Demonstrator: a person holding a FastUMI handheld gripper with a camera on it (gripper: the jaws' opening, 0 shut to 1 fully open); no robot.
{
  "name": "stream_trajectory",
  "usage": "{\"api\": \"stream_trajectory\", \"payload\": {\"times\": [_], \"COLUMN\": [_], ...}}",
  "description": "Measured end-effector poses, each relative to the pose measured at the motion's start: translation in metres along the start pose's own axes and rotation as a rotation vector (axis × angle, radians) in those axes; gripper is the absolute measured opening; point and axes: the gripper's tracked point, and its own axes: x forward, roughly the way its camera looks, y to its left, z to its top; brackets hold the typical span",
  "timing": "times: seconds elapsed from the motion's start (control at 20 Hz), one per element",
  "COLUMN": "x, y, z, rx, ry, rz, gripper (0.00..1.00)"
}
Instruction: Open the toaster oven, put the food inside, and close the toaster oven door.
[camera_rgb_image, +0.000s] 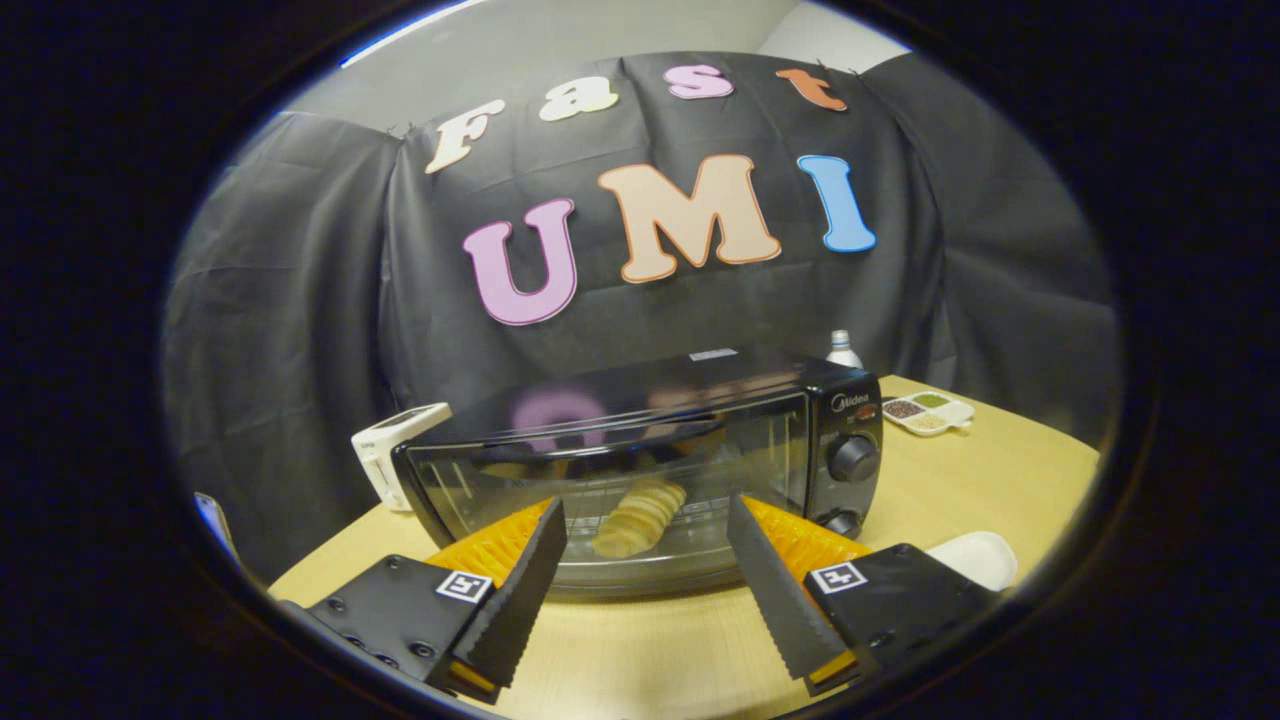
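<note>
A black toaster oven (700, 400) stands on the wooden table (650, 650), just ahead of my fingers. Its glass door (520, 480) looks shut, though I cannot tell whether it is fully latched. Through the glass I see a pale, ridged piece of food (640, 517) lying on the rack inside. My gripper (645, 502) is open, with its fingers spread wide in front of the door and nothing between them. The oven's two knobs (853, 458) sit on its right panel, beyond the right finger.
A white box-like device (398, 455) stands at the oven's left rear corner. Behind the oven is a small bottle (843, 348). A white divided dish of seasonings (928, 411) lies to the right rear, and an empty white plate (975, 556) lies beside the right finger.
</note>
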Motion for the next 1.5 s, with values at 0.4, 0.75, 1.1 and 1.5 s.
{"api": "stream_trajectory", "payload": {"times": [0.4, 0.75, 1.1, 1.5], "x": [-0.035, -0.073, -0.096, -0.105], "y": [-0.034, -0.055, -0.086, -0.084], "z": [0.036, 0.106, 0.149, 0.161], "rx": [-0.014, -0.078, -0.135, -0.144], "ry": [-0.037, -0.126, -0.154, -0.157], "rz": [0.002, 0.03, -0.017, 0.01], "gripper": [0.99, 0.99, 0.99, 0.99]}}
